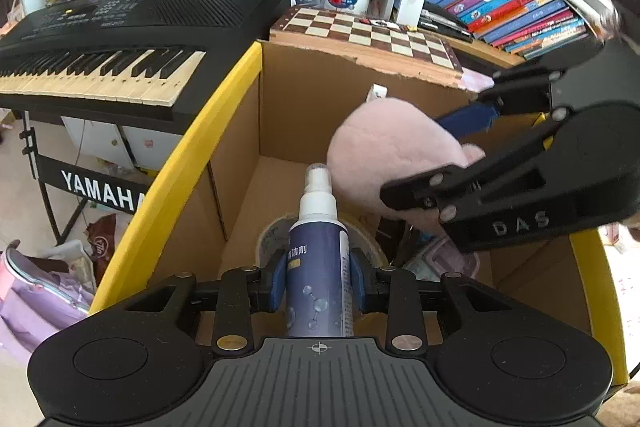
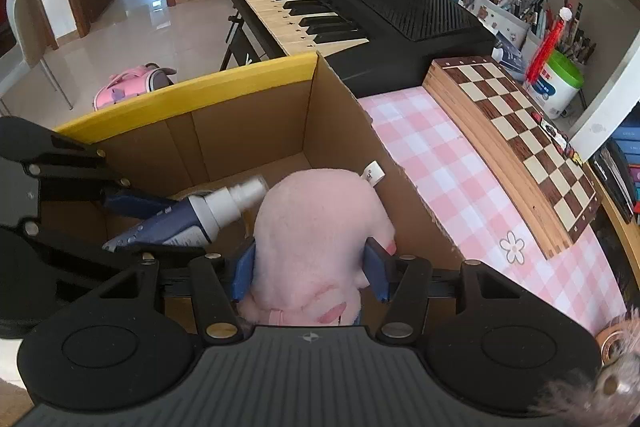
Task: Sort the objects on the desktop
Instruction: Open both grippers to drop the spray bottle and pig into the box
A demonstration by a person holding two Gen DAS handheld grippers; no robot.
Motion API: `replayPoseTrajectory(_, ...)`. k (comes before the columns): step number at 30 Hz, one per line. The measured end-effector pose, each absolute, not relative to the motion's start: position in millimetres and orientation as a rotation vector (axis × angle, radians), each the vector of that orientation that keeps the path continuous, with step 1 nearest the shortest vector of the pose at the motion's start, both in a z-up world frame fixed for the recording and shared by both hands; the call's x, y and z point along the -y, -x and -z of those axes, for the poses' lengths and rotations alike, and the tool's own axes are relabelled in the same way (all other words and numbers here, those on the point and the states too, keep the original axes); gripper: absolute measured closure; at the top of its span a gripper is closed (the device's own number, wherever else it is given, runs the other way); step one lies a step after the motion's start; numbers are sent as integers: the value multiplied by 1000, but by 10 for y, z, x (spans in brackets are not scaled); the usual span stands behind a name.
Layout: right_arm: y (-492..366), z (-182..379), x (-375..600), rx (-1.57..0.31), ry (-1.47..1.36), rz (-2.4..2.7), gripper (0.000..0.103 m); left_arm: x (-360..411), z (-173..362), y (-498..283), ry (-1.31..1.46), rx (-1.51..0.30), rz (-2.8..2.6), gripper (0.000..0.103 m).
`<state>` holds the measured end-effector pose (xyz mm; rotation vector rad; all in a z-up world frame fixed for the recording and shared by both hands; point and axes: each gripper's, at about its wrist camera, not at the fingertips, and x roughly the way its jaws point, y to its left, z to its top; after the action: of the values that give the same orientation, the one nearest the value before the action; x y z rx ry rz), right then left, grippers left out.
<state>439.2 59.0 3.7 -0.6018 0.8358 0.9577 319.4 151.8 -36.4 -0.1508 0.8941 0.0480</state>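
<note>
From the left wrist, the left gripper [image 1: 319, 285] is clenched on a spray bottle [image 1: 319, 267], its blue pads [image 1: 276, 287] pressing the dark blue body on both sides while the white nozzle points straight ahead of the jaws. Bottle and jaws hang over the open mouth of the cardboard box [image 1: 236, 163]; past the nozzle lies the box floor, and just under the bottle sits what looks like a roll of tape [image 1: 272, 235]. To the right of these jaws the right gripper [image 1: 460, 163] reaches in, grasping a pink plush toy [image 1: 392, 151] that hangs just beside the nozzle. To release well, I would judge it best to lower the bottle further and lay it on bare cardboard beyond the roll, so that it neither drops nor rolls.

From the right wrist, the right gripper [image 2: 310, 267] has the plush toy [image 2: 316, 223] between its blue pads [image 2: 244, 273], which dent the soft body on each side; the log's small widening is too slight to call a release. The toy hangs inside the box [image 2: 332, 123], close to the wall beside the pink checked bench [image 2: 440, 163]. To the left of the jaws, the left gripper [image 2: 158, 217] holds the spray bottle [image 2: 192, 217] slanted, nozzle nearly touching the plush. The two loads crowd each other, so one should probably be set down first and its jaws withdrawn before the other opens.
</note>
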Motion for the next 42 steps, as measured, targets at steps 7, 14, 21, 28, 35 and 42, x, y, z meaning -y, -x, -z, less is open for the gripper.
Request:
replayPoseTrajectory(7, -4354, -95, -646, -809, 617, -980, 50, -1508, 355, -3167, 134, -883, -58, 65)
replayPoseTrajectory(14, -4405, -82, -728, -817, 599, -977, 50, -1438, 167, -3024, 115, -822, -44, 24)
replayPoseTrajectory(21, -4429, 49, -840, -841, 615, -965, 46, -1337, -31, -2795, 71, -762, -54, 16)
replayPoseTrajectory(28, -4390, -7, -738, -777, 558, -915, 24, -1403, -213, -2551, 105, -686, -74, 13)
replayPoseTrajectory(35, -4193, -377, -433, -670, 426, -862, 19, -1391, -417, -2326, 111, -599, -89, 12)
replayPoseTrajectory(42, -3868, -728, -70, -551, 335, -762, 19, -1293, -616, -2110, 67, -516, -61, 11)
